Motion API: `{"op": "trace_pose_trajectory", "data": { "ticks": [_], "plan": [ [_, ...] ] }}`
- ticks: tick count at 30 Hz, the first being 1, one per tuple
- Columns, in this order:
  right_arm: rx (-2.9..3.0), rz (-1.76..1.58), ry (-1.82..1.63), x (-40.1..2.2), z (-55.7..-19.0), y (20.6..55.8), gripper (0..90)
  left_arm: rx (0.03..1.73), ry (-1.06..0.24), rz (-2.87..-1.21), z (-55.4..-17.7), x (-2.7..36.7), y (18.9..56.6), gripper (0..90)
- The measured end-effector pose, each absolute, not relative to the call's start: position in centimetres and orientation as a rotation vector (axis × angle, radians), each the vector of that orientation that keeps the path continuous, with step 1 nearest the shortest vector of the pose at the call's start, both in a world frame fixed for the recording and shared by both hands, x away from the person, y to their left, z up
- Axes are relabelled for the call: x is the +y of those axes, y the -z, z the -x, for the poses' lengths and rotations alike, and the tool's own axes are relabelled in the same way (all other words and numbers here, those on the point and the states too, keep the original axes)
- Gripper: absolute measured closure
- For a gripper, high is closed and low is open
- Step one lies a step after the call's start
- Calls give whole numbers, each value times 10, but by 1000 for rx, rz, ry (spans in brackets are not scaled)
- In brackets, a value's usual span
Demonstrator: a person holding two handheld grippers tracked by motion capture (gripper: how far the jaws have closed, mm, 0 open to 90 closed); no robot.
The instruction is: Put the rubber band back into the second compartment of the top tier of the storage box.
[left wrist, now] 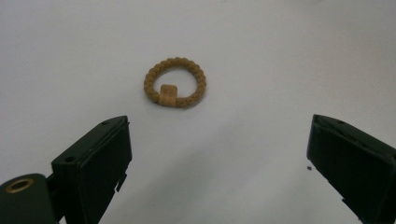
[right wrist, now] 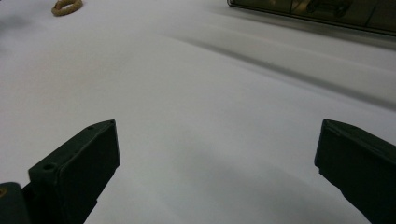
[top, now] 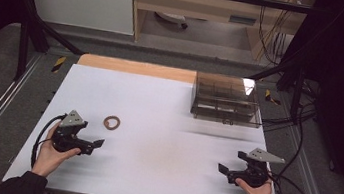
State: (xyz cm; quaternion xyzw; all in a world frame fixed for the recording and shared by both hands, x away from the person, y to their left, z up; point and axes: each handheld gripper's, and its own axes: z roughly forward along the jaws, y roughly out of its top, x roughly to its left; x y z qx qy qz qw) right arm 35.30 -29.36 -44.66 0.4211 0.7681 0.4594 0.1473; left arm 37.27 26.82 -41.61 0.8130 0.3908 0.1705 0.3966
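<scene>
A brown braided hair tie (top: 112, 122) lies flat on the white table (top: 166, 126), left of centre. In the left gripper view the hair tie (left wrist: 175, 82) shows a small tan bead on its near side. My left gripper (top: 98, 144) rests on the table just below and left of it, jaws wide apart and empty (left wrist: 219, 154). Low on the right side of the table my right gripper (top: 221, 168) is open with nothing between its jaws (right wrist: 217, 163); the hair tie (right wrist: 67, 6) sits far off at its view's upper left.
A clear smoky plastic box (top: 226, 98) with inner compartments stands at the table's far right; its near edge is the box (right wrist: 317, 11) in the right gripper view. Cables (top: 294, 188) trail off the table's right edge. A black frame surrounds the table.
</scene>
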Motion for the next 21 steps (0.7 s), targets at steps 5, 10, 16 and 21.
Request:
{"op": "trace_pose_trajectory", "data": {
  "ticks": [5,10,16,21],
  "plan": [
    [2211,-1212,-1321,-294,-353,446,7,991,-429,-2064,-379,261,414,59],
    [2216,-1207,-1321,-293,-353,447,7,991,-427,-2076,-386,253,411,59],
    [2217,-1210,-1318,-293,-353,447,7,994,-428,-2086,-393,247,410,60],
    [2218,-1209,-1316,-293,-353,447,7,1011,-425,-2081,-403,241,409,68]
  ]
}}
